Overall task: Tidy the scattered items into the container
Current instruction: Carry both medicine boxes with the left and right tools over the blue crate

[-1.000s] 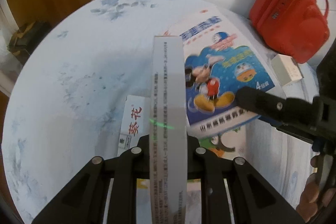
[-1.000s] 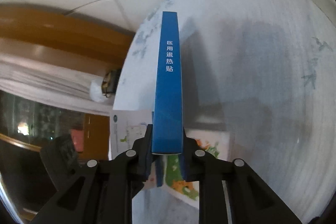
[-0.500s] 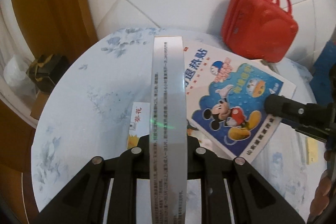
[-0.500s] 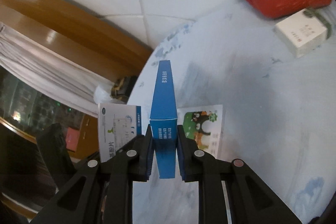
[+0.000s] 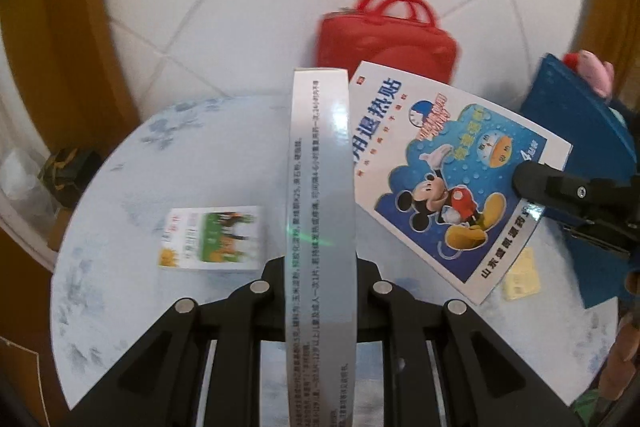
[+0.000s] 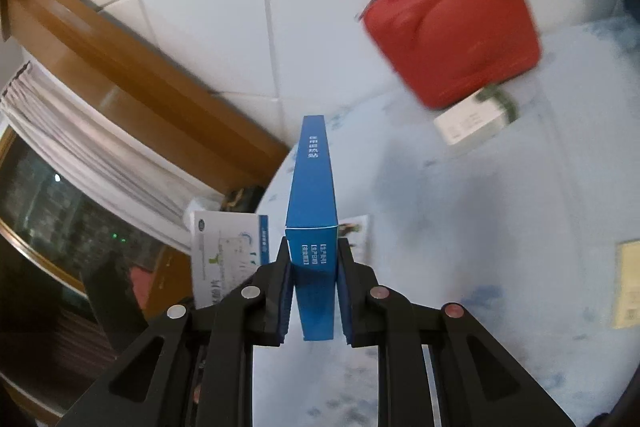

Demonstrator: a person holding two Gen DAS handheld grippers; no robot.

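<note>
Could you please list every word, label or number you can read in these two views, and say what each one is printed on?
"退热贴": large blue characters on the cartoon-mouse box clamped in the right gripper.
"山东": start of the line along that box's lower edge; the rest is blurred.
Blue spine of the same box: white characters, too blurred.
White box in the left gripper: fine print, too small.
Green-and-white pack on the table: blurred.
</note>
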